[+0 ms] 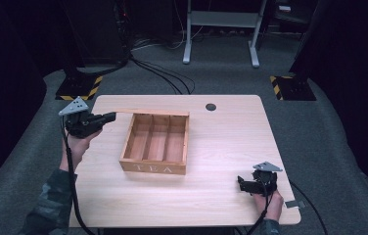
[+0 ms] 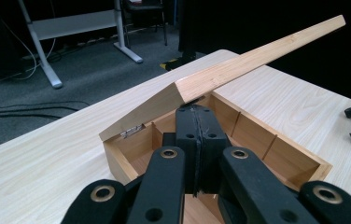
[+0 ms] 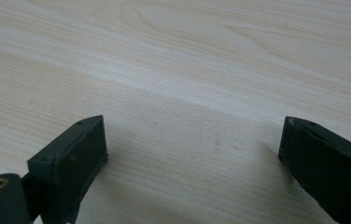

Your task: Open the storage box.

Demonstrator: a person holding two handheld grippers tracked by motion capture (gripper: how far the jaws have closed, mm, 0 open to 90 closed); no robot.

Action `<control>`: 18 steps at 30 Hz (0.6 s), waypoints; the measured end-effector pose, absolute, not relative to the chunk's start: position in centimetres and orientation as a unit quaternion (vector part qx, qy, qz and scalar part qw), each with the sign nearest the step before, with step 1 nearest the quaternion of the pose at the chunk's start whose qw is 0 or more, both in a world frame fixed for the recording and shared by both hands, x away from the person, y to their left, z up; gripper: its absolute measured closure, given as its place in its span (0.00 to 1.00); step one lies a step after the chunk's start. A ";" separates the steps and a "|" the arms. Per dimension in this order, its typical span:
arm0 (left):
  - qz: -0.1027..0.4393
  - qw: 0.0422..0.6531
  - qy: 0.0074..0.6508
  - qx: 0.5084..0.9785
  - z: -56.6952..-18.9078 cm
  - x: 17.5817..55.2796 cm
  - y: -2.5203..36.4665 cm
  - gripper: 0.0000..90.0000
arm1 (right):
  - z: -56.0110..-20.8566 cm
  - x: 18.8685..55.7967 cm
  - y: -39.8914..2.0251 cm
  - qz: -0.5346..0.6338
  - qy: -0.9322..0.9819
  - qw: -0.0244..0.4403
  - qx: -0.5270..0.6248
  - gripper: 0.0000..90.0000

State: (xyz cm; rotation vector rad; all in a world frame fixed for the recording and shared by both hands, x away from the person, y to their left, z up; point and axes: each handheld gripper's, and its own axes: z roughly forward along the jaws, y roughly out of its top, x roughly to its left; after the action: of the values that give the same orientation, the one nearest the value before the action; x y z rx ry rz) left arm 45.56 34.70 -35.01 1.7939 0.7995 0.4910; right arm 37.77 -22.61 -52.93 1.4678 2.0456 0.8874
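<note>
The wooden box (image 1: 155, 147) on the table carried 1 readable word, "TEA", in pale capital letters across its front wall in the high view. No other text, number or brand could be read anywhere else.

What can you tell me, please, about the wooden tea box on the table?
The wooden tea box is light, unpainted wood with "TEA" on its front wall. Thin dividers split the inside into three empty long compartments. Its hinged lid is raised, joined at the rear by a small metal hinge. The box stands near the middle of the table. The left gripper, jaws shut, sits right under the lid's edge, seemingly propping it.
</note>
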 end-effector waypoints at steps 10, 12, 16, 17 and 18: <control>0.206 0.533 0.333 0.750 -35.5 45.1 34.8 0.99 | -52.9 37.8 -22.6 0.323 0.745 0.234 0.534 0.08; 0.205 0.534 0.332 0.750 -35.8 45.0 34.8 0.99 | -52.9 37.8 -22.6 0.323 0.745 0.234 0.534 0.08; 0.207 0.536 0.330 0.749 -36.3 44.5 34.9 0.99 | -52.9 37.8 -22.6 0.323 0.745 0.234 0.534 0.08; 0.207 0.536 0.330 0.749 -36.3 44.5 34.9 0.99 | -52.9 37.8 -22.6 0.323 0.745 0.234 0.534 0.08; 0.208 0.537 0.328 0.749 -36.5 44.3 34.9 0.99 | -52.9 37.8 -22.6 0.323 0.745 0.234 0.534 0.08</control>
State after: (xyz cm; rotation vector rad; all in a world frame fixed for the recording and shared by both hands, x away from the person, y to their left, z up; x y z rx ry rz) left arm 44.35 34.90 -36.52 1.7833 0.7809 0.4950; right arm 37.76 -22.60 -52.93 1.4667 2.0453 0.8877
